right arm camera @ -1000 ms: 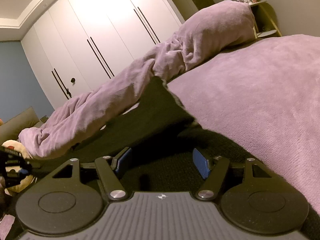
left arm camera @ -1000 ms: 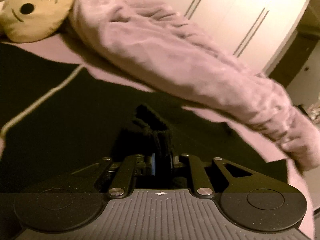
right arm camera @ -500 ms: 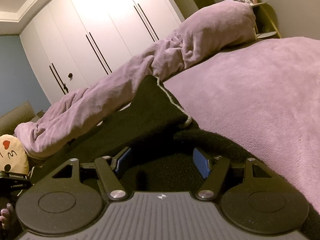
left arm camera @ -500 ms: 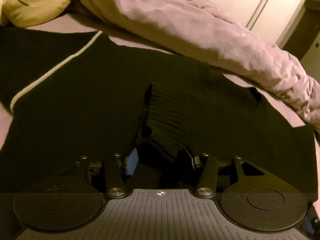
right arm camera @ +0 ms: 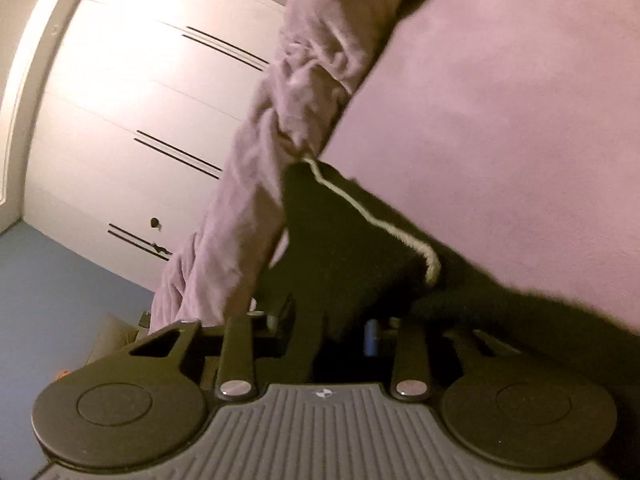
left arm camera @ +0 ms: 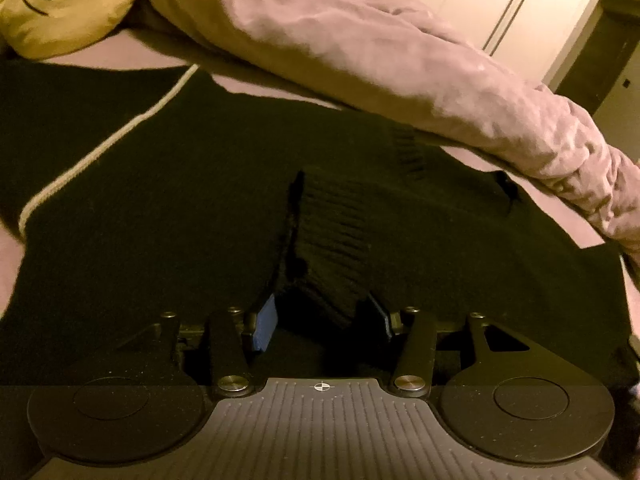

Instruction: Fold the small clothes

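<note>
Left gripper: matte black body, speckled finish. Two round raised discs at the outer corners, each with a shallow inner circle. Grey ribbed centre plate bearing a small black-and-white crosshair mark. Two silver rivets at the linkage pivots, smaller screws at the arm ends. Triangular cut-out in one outer plate. Blue fingers.

Right gripper: same black body, discs, ribbed grey plate, crosshair mark, silver rivets, triangular cut-out. One blue pad visible.

Black knit garment with cream stripe, mauve blanket, yellow cushion with black face marks, white wardrobe
</note>
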Motion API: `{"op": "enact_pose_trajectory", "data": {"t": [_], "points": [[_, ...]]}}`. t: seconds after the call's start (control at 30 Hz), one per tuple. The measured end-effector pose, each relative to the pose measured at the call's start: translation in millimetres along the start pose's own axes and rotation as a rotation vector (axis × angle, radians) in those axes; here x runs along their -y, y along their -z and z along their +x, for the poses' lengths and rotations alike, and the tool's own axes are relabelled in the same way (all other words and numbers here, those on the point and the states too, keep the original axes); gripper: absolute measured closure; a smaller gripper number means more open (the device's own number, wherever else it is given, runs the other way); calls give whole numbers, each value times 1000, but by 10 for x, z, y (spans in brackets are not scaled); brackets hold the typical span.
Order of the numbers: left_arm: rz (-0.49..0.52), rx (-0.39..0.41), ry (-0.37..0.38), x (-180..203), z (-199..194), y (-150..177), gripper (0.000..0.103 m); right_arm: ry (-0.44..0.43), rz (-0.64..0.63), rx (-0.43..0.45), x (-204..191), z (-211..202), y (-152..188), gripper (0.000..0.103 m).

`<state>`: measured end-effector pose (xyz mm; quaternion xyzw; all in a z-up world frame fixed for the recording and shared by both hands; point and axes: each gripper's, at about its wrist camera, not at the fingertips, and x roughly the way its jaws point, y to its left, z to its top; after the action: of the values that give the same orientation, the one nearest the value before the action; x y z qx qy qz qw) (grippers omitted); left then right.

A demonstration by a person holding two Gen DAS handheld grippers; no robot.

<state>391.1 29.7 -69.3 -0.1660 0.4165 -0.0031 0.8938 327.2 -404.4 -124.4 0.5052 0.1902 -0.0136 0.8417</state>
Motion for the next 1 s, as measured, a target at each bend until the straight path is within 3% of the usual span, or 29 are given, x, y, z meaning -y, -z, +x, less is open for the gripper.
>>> {"op": "enact_pose_trajectory", "data": {"t": [0.1,0.2,0.23,0.3,0.57,0.7,0.9,1.0], "points": [[20,11,-15,76,11,26,46,54,-112,71,-59,-34,-55,93],[65,14,-18,182,27,68,40,198,-293,165,-48,-94,-104,94],[81,14,-16,217,34,83,40,214,-298,175,16,-106,-125,95],[108,16,-29,276,63,114,39,184,-185,129,168,-85,-167,95],[52,3,-34,252,87,86,40,221,-298,94,4,-96,-74,91],[80,1,-50,280,88,87,46,260,-406,91,-91,-197,73,87],[100,-1,-26,303,78,89,81,299,-455,87,-152,-165,109,87],[127,12,-56,347,82,89,88,311,-460,87,-127,-121,112,87]]}}
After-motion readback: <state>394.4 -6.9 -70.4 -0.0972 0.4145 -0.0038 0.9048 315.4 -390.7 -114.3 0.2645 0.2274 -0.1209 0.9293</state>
